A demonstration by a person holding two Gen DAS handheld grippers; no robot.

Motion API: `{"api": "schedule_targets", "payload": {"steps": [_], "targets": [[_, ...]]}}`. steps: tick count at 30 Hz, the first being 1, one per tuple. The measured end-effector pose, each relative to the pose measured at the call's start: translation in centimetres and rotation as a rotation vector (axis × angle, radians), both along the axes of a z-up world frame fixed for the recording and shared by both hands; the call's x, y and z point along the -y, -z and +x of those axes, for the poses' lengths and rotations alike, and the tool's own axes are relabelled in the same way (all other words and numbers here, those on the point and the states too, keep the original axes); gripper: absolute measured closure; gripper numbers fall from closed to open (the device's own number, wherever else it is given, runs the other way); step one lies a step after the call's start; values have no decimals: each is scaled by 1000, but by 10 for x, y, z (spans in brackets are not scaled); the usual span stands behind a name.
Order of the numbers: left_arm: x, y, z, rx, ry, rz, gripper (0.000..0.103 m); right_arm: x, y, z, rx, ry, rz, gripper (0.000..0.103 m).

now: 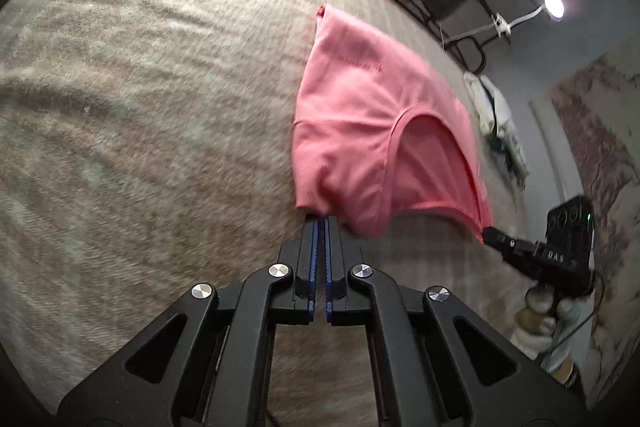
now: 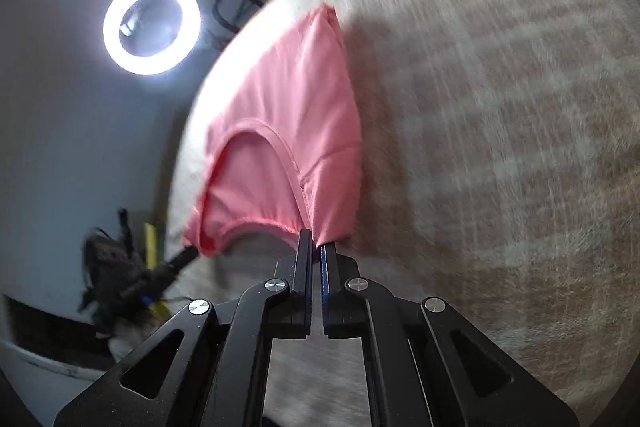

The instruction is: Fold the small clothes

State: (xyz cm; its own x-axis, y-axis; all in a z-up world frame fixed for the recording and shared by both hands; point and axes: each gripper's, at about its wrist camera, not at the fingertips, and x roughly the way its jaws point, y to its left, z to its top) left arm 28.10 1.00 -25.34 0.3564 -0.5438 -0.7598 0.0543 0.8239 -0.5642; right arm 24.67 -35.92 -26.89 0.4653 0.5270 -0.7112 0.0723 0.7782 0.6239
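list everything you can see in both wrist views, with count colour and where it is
pink garment: one, pink, lying on the carpet, its near edge lifted at two corners by the grippers
carpet: one, beige and shaggy, covering the work surface
ring light: one, white and lit, off the carpet's edge in the right wrist view
pile of clothes: one, white and dark, at the carpet's far edge beyond the garment
left gripper: one, black with blue pads, shut on a near corner of the pink garment
right gripper: one, black with blue pads, shut on the other near corner
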Motion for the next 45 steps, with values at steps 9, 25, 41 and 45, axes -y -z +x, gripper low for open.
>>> {"api": "schedule_targets", "payload": {"steps": [9,25,41,45], "targets": [[-33,-47,44,118,-39,-39,70,-11,-69,23,219,-139,-276,97],[-9,14,186,-54,-43,-217,62,50,0,179,145,-60,105,62],[25,23,200,84,-68,-89,103,27,12,209,178,-42,0,102],[19,13,198,108,-84,-19,103,25,1,201,190,-8,-137,102]]}}
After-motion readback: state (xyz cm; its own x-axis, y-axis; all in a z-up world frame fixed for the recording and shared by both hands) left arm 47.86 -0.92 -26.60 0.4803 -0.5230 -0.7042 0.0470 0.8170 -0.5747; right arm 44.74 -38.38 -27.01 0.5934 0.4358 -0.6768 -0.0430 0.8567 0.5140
